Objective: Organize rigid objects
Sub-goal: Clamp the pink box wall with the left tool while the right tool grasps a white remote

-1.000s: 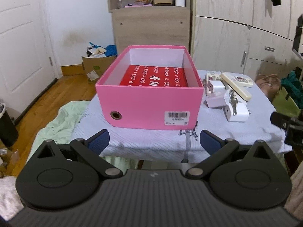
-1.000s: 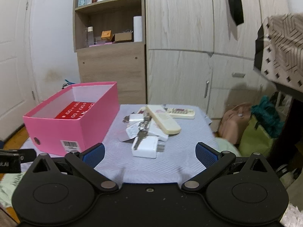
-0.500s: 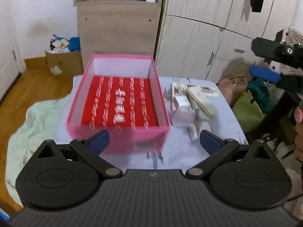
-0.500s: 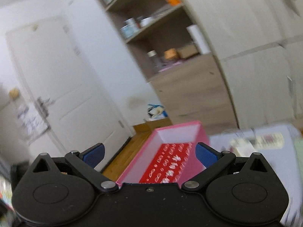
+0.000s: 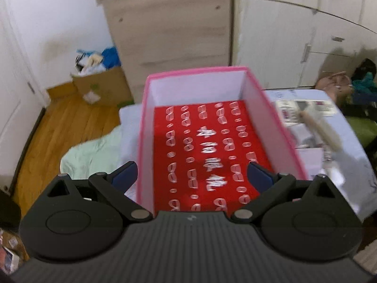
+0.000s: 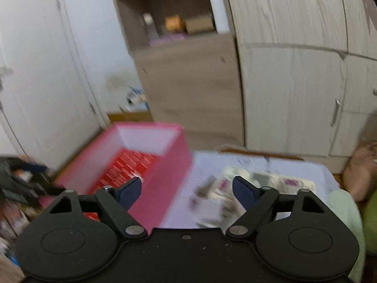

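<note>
Here the left gripper (image 5: 192,173) hangs over the near end of the pink box (image 5: 278,127), jaws spread wide with nothing between them: the left pad lies outside the box's left wall at about 9 o'clock, the right pad over the red patterned lining (image 5: 207,151). Only this view looks straight down into the box, which holds nothing but that lining. The right gripper (image 6: 187,189) has just been closing its jaws a little, yet they stand well apart and hold nothing; its left pad overlaps the box's right wall, its right pad the pile of white things (image 6: 238,191). That view alone shows the box's outer right side and the open strip of pale cloth (image 6: 313,169) between box and pile. The pile, too blurred to tell apart there, lies at 3 o'clock of the box in the left view, a cream remote control (image 5: 322,129) on top. Past the table's far edge there is bare wooden floor (image 5: 59,127) at 10 o'clock, then a cardboard carton (image 5: 103,87), a wooden cabinet (image 5: 174,28) and wardrobe doors (image 6: 294,70).
</note>
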Demonstrator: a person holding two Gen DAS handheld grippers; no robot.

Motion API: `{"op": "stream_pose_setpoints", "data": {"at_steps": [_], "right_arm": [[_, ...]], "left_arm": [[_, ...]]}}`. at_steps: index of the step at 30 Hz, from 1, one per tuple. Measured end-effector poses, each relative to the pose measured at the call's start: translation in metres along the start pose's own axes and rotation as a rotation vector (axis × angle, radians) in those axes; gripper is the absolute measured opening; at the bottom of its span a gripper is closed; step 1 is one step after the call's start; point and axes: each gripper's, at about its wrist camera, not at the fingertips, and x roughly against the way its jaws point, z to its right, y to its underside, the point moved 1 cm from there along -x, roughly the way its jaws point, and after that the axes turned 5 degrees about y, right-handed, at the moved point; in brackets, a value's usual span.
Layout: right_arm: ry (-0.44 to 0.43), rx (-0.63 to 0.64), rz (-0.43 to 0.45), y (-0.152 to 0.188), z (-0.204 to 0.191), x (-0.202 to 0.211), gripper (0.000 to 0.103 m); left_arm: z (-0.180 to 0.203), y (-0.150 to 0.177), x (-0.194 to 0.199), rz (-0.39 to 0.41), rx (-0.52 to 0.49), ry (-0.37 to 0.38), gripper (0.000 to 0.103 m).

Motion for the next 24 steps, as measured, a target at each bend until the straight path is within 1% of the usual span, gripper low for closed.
{"op": "stream_pose_setpoints", "data": {"at_steps": [2,4,5,6,7,8,9,10,11,12,13,15,16,17,20,21,22,23,24], "right_arm": [[0.036,0.017,-0.029,0.004,0.008,-0.011,0.084],[0.084,0.044,-0.051,0.007,0.016,-0.024,0.081],[0.094,0.059,-0.063,0.009,0.02,-0.03,0.08],[0.098,0.069,-0.079,0.009,0.022,-0.037,0.077],[0.103,0.076,-0.095,0.01,0.025,-0.042,0.07],[0.112,0.092,-0.123,0.012,0.027,-0.05,0.066],[0.118,0.111,-0.143,0.015,0.029,-0.058,0.06],[0.129,0.125,-0.157,0.017,0.03,-0.064,0.056],[0.142,0.136,-0.17,0.018,0.032,-0.07,0.055],[0.165,0.145,-0.188,0.019,0.035,-0.075,0.055],[0.178,0.149,-0.193,0.019,0.036,-0.079,0.055],[0.192,0.146,-0.204,0.019,0.041,-0.086,0.056],[0.191,0.138,-0.22,0.02,0.046,-0.091,0.062],[0.187,0.124,-0.232,0.021,0.05,-0.094,0.068],[0.16,0.064,-0.256,0.02,0.061,-0.105,0.069],[0.157,0.051,-0.259,0.02,0.062,-0.108,0.069],[0.159,0.051,-0.254,0.02,0.061,-0.109,0.068],[0.163,0.062,-0.25,0.02,0.058,-0.109,0.068],[0.167,0.073,-0.248,0.02,0.056,-0.108,0.066]], "left_arm": [[-0.014,-0.001,-0.012,-0.005,0.027,-0.025,0.1],[-0.025,-0.002,-0.026,-0.013,0.022,-0.097,0.1],[-0.029,-0.002,-0.032,-0.015,0.015,-0.126,0.1],[-0.032,-0.002,-0.037,-0.017,0.008,-0.137,0.1],[-0.033,-0.002,-0.042,-0.02,-0.002,-0.137,0.099],[-0.035,-0.002,-0.046,-0.025,-0.006,-0.127,0.097],[-0.037,-0.001,-0.05,-0.031,-0.005,-0.116,0.091],[-0.038,-0.001,-0.053,-0.037,-0.001,-0.104,0.083],[-0.039,0.0,-0.056,-0.042,0.002,-0.096,0.078],[-0.042,0.0,-0.059,-0.046,0.011,-0.095,0.07],[-0.045,0.0,-0.062,-0.05,0.019,-0.098,0.069],[-0.053,0.001,-0.071,-0.087,0.067,-0.099,0.069],[-0.058,0.002,-0.076,-0.096,0.098,-0.109,0.069],[-0.061,0.002,-0.08,-0.095,0.099,-0.124,0.069],[-0.061,0.003,-0.089,-0.089,0.028,-0.207,0.068],[-0.063,0.004,-0.09,-0.086,0.026,-0.214,0.059],[-0.065,0.005,-0.089,-0.088,0.042,-0.173,0.041],[-0.068,0.005,-0.087,-0.093,0.073,-0.117,0.03],[-0.072,0.005,-0.085,-0.105,0.114,-0.054,0.011]]}}
